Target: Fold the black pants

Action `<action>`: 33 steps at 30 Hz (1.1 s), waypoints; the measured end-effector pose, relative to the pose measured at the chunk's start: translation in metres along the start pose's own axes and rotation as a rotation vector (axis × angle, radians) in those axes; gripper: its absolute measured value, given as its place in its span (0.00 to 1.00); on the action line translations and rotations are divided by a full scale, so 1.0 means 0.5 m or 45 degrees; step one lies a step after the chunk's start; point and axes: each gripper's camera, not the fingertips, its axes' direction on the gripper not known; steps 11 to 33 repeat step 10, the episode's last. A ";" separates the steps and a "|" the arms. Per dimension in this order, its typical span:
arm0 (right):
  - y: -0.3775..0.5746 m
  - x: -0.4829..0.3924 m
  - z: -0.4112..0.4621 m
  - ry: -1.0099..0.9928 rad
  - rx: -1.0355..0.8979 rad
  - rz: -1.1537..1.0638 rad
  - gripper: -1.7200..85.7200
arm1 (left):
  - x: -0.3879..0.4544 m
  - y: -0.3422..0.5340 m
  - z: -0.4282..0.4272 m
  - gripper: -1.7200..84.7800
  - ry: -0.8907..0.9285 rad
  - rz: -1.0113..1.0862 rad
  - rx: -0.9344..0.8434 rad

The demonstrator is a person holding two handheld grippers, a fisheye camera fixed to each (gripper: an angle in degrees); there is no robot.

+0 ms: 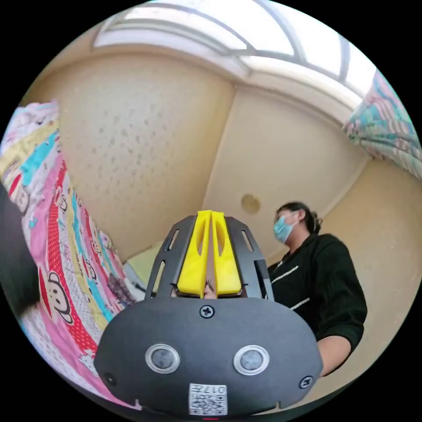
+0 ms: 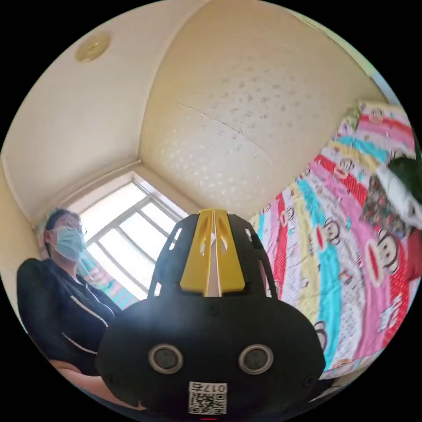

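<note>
Closest to you in the left gripper view, your left gripper (image 1: 210, 214) points up toward the ceiling, its yellow jaws pressed together with nothing between them. In the right gripper view your right gripper (image 2: 213, 212) does the same: the jaws meet at the tips, a thin sliver of light shows lower down, and they hold nothing.

The black pants are hard to place. A dark, blurred mass (image 1: 15, 259) sits at the left edge of the left gripper view, lying against the patterned bedsheet (image 1: 66, 263) and well apart from your left gripper; it is cut off by the rim of the view, and you cannot tell whether it is the pants. In the right gripper view, a dark green and white bundle (image 2: 406, 184) rests on the same bedsheet (image 2: 334, 246) near the right edge, also cut off and too blurred to identify.

Beside each gripper, a person in a black top (image 1: 321, 281) stands over the cameras, one forearm reaching down past the left gripper's body. In the right gripper view the same person (image 2: 61, 299) appears at lower left.

Farther off, a window (image 2: 127, 237) stands behind the person, with a patterned curtain (image 1: 387, 127) at its side. Farthest is the pale ceiling, carrying a round fitting (image 2: 91, 47).
</note>
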 end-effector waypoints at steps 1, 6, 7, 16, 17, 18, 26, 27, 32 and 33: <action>-0.030 -0.093 -0.025 0.172 -0.025 -0.151 0.03 | 0.008 -0.032 0.070 0.01 -0.009 0.061 -0.157; -0.047 -0.415 -0.123 0.784 0.044 -0.775 0.03 | 0.130 -0.038 0.600 0.07 -0.341 0.637 -0.995; -0.039 -0.467 -0.158 0.855 0.133 -0.830 0.03 | 0.142 -0.015 0.641 0.09 -0.389 0.715 -1.016; -0.032 -0.549 -0.260 0.910 0.328 -0.859 0.05 | 0.163 0.132 0.781 0.14 -0.613 0.987 -0.821; -0.032 -0.549 -0.260 0.910 0.328 -0.859 0.05 | 0.163 0.132 0.781 0.14 -0.613 0.987 -0.821; -0.032 -0.549 -0.260 0.910 0.328 -0.859 0.05 | 0.163 0.132 0.781 0.14 -0.613 0.987 -0.821; -0.032 -0.549 -0.260 0.910 0.328 -0.859 0.05 | 0.163 0.132 0.781 0.14 -0.613 0.987 -0.821; -0.032 -0.549 -0.260 0.910 0.328 -0.859 0.05 | 0.163 0.132 0.781 0.14 -0.613 0.987 -0.821; -0.032 -0.549 -0.260 0.910 0.328 -0.859 0.05 | 0.163 0.132 0.781 0.14 -0.613 0.987 -0.821; -0.032 -0.549 -0.260 0.910 0.328 -0.859 0.05 | 0.163 0.132 0.781 0.14 -0.613 0.987 -0.821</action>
